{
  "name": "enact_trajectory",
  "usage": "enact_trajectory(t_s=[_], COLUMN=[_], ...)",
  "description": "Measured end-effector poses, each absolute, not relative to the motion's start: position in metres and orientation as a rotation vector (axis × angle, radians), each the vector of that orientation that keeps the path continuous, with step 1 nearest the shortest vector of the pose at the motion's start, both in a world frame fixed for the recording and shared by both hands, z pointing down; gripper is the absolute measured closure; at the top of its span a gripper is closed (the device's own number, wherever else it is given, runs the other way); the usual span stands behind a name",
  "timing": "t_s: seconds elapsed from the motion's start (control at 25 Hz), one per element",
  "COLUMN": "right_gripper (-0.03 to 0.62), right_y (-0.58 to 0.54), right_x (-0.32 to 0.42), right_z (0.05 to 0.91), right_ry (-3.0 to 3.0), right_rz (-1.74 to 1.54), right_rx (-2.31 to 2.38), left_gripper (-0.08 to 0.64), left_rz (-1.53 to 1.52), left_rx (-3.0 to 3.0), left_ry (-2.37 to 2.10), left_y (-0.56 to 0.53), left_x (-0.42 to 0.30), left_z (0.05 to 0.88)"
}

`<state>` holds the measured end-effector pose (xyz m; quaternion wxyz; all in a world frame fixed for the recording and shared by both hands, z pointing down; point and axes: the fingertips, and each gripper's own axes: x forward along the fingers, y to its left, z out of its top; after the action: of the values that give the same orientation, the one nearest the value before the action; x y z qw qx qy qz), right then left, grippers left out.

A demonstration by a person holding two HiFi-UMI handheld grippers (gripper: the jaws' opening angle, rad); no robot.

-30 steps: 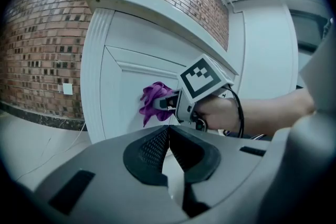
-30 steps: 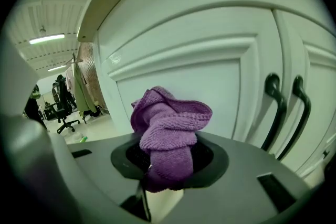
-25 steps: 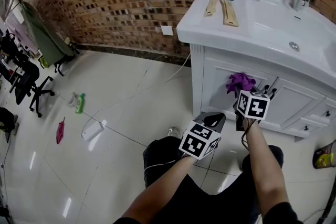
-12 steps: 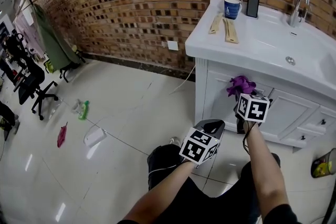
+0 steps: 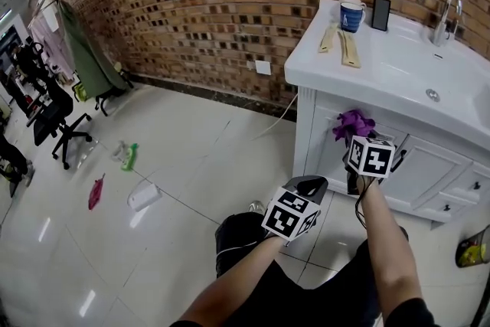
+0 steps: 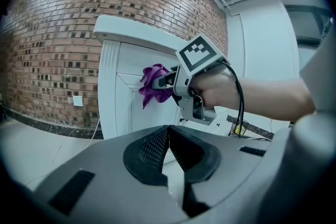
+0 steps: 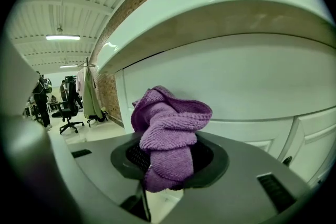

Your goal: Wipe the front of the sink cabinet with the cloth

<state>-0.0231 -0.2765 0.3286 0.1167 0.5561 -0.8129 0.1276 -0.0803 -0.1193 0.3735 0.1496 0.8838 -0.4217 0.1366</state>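
Booth: Since a second ago the head camera has swung left, so the white sink cabinet [image 5: 417, 157] now sits further toward 3 o'clock and more glossy tiled floor [image 5: 168, 188] shows. Has the cloth travelled?

Floor: Barely. The crumpled purple knitted cloth [image 5: 351, 122] is still up against the cabinet front, at about 2 o'clock from picture centre, perhaps a touch nearer the cabinet's left corner than before.

Booth: And the right gripper [image 5: 354, 135]?

Floor: Its fingers are clamped on that cloth. In the right gripper view the bundle bulges up out of the pads, with the white panel right behind it, just under the overhang of the worktop [image 5: 383, 69].

Booth: What about the left gripper [image 5: 309, 184]?

Floor: It's low at 6 o'clock, well clear of the cabinet. Its fingers are pressed together with nothing between them, pointing toward the other gripper.

Booth: What's on the worktop?

Floor: At 1 o'clock there's a blue mug [image 5: 353, 16] beside a black pump bottle [image 5: 380, 11], and two pale wooden pieces [image 5: 349, 46] lie in front of them. A chrome tap [image 5: 447, 10] stands further right.

Booth: And behind it all?

Floor: A red brick wall [image 5: 191, 4] runs across 12 o'clock.
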Motion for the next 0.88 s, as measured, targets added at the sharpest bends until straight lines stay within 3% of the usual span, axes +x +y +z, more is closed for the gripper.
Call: enact_trajectory(t_s=[0.52,0.88], right_gripper=[0.451,0.451], right_y=[-0.280,-0.278], right_x=[-0.030,-0.033], right_z=[0.345,0.444], right_ry=[-2.363,-2.244], right_rz=[0.271,0.516], right_rx=[1.684,1.631], left_gripper=[0.555,0.555], left_rz=[0.416,0.412], left_rx=[2.478,2.422], left_ry=[-1.153,-1.117], left_y=[-0.128,-0.134], left_x=[-0.086,-0.096], left_z=[0.419,0.454])
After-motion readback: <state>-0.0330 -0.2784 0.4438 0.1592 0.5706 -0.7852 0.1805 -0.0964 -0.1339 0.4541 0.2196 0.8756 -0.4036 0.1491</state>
